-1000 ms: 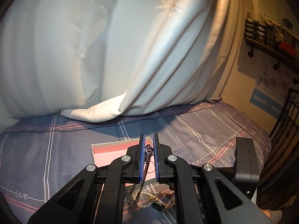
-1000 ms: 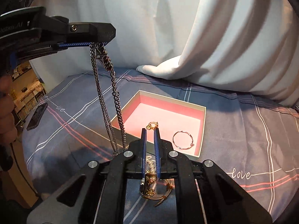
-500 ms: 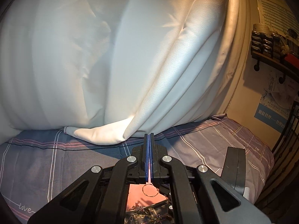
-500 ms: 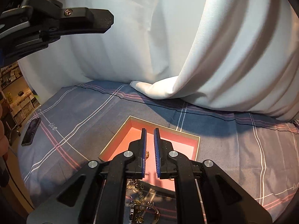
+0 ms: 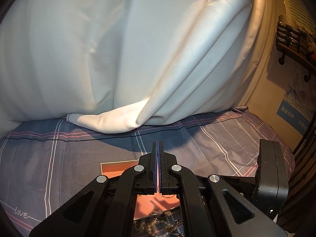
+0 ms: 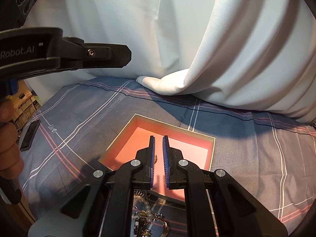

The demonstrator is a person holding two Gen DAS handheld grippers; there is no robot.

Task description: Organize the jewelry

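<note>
A pink-lined box (image 6: 126,136) lies open on the plaid bedsheet, and its far corner shows in the left wrist view as the box (image 5: 114,167). A small gold piece (image 6: 155,159) lies inside it. A pile of pearls, gold pieces and chain (image 6: 148,215) sits just in front of the box; the left wrist view shows that pile (image 5: 158,221) too. My right gripper (image 6: 158,138) hovers over the box, jaws a narrow gap apart with nothing between them. My left gripper (image 5: 157,144) is shut and empty. From the right wrist view the left gripper (image 6: 124,57) hangs high at the left.
White draped cloth (image 6: 217,49) closes off the far side of the bed. A dark phone (image 6: 29,136) lies at the bed's left edge beside the person's hand (image 6: 7,138). A wall shelf (image 5: 292,39) hangs at the right.
The silver chain that hung from my left gripper is gone from it, and those jaws have closed fully. Both grippers have shifted over the box. The right jaws keep the same gap.
</note>
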